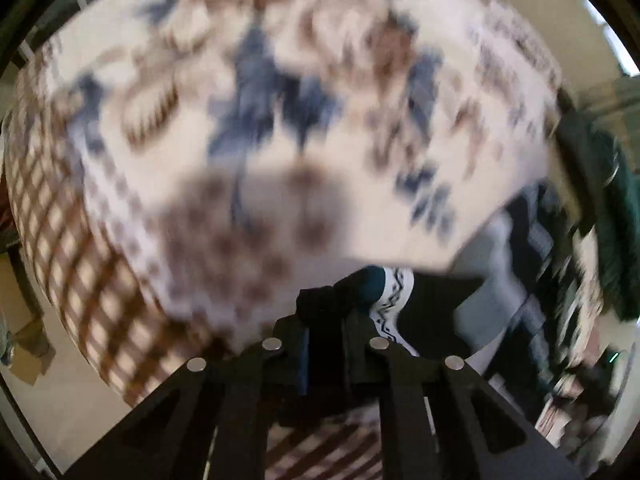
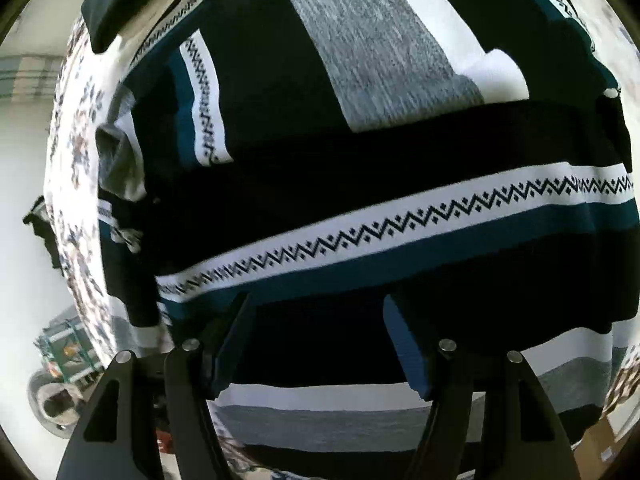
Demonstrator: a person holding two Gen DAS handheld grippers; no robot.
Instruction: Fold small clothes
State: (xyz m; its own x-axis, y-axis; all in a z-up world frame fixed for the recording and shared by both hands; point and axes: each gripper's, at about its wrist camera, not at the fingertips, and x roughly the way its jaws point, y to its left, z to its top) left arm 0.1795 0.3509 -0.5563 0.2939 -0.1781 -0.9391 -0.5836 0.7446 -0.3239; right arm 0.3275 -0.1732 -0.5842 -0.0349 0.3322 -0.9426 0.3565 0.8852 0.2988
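Here the left hand-held gripper (image 1: 325,344) pinches the striped garment (image 1: 386,300).

patterned cloth (image 1: 280,80), cardboard box (image 2: 604,440).

My left black two-finger gripper (image 1: 325,344) has its fingers (image 1: 298,352) closed together, pinching dark fabric. My right black two-finger gripper (image 2: 316,344) has its blue-padded fingers (image 2: 404,344) spread apart, gripping nothing.
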